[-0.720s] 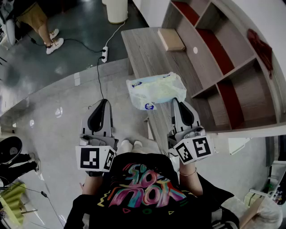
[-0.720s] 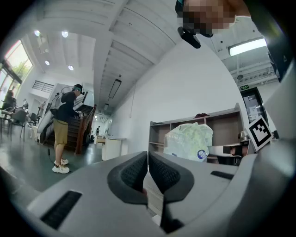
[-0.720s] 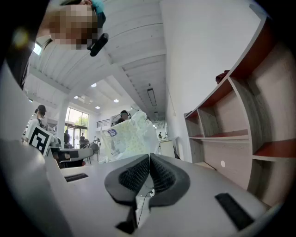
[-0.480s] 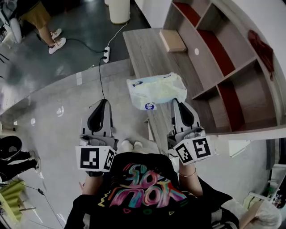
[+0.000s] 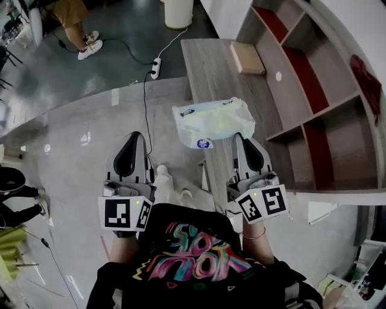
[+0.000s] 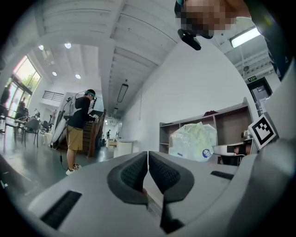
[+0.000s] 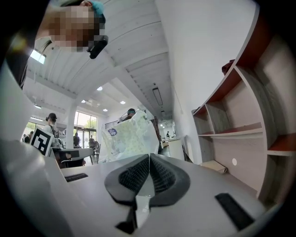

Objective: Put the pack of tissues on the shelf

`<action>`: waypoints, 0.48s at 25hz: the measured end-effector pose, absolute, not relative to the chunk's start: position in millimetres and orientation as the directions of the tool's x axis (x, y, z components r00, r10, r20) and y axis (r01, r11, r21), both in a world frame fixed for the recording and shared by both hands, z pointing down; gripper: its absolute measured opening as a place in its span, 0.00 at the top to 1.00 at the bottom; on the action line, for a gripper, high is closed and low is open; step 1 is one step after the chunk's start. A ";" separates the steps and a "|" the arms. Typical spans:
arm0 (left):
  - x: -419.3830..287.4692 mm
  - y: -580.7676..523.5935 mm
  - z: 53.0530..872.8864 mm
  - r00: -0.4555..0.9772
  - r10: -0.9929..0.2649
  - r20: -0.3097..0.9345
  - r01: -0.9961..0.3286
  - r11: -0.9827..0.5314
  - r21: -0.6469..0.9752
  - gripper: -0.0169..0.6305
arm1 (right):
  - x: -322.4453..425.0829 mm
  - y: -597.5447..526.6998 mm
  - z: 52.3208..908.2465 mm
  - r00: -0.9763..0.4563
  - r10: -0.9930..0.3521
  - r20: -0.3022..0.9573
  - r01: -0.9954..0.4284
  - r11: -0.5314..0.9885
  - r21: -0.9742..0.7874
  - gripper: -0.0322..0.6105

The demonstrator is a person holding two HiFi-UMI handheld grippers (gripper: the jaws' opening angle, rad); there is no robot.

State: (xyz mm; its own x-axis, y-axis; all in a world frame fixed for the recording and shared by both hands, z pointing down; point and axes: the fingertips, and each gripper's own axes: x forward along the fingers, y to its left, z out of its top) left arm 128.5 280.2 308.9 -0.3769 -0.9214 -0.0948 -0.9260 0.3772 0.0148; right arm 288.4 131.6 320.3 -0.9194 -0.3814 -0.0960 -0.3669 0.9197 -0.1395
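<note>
The pack of tissues [image 5: 212, 122], pale green-white plastic with a blue round label, lies on the near end of the wooden table [image 5: 212, 66], partly over its left edge. My right gripper [image 5: 246, 145] is shut and empty, just short of the pack's right end. My left gripper [image 5: 127, 146] is shut and empty too, out over the floor left of the table. The pack [image 6: 193, 142] shows ahead and right in the left gripper view, and the pack [image 7: 128, 135] stands close ahead, slightly left, in the right gripper view. The shelf [image 5: 313, 78] with red-backed compartments runs along the table's right side.
A tan flat box [image 5: 247, 58] lies at the table's far end. A dark red cloth [image 5: 369, 78] rests on the shelf's top. A power strip [image 5: 156, 67] and cable lie on the floor. A person [image 5: 75, 18] stands far left beside a white bin [image 5: 179, 11].
The head view has shifted, so the table and shelf sit slightly further right in frame. Both grippers keep their places relative to the pack and stay shut.
</note>
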 end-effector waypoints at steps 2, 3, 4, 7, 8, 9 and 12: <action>120.7 287.3 306.9 -0.388 -0.917 -0.095 -0.921 0.388 0.014 0.93 | 280.0 137.6 318.2 -0.924 -0.370 -0.095 -0.356 0.924 -0.138 0.92; 114.3 289.4 307.6 -0.389 -0.916 -0.098 -0.921 0.390 0.014 0.93 | 273.6 139.4 318.3 -0.925 -0.369 -0.096 -0.355 0.925 -0.135 0.92; 106.1 289.2 310.1 -0.388 -0.916 -0.100 -0.921 0.389 0.013 0.93 | 265.5 139.2 320.2 -0.924 -0.371 -0.098 -0.357 0.925 -0.133 0.92; 70.7 275.4 320.0 -0.375 -0.922 -0.092 -0.927 0.376 0.011 0.93 | 232.5 127.1 329.1 -0.916 -0.388 -0.098 -0.374 0.917 -0.139 0.92; 58.0 268.9 319.3 -0.368 -0.926 -0.087 -0.930 0.369 0.010 0.93 | 221.0 122.1 328.6 -0.913 -0.396 -0.096 -0.382 0.913 -0.143 0.92; 45.7 262.5 316.2 -0.358 -0.930 -0.084 -0.933 0.359 0.010 0.93 | 210.1 117.8 325.9 -0.909 -0.406 -0.093 -0.391 0.909 -0.145 0.92; 7.1 240.2 304.7 -0.320 -0.944 -0.082 -0.947 0.320 0.008 0.93 | 176.1 103.5 314.9 -0.894 -0.438 -0.088 -0.424 0.894 -0.142 0.92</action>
State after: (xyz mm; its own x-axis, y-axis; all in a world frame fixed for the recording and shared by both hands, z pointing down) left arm 7.1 240.2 304.7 -0.3198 -0.9440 -0.0816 -0.9473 0.3202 0.0082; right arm 176.1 103.5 314.9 -0.8944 -0.4383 -0.0884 -0.4242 0.8943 -0.1424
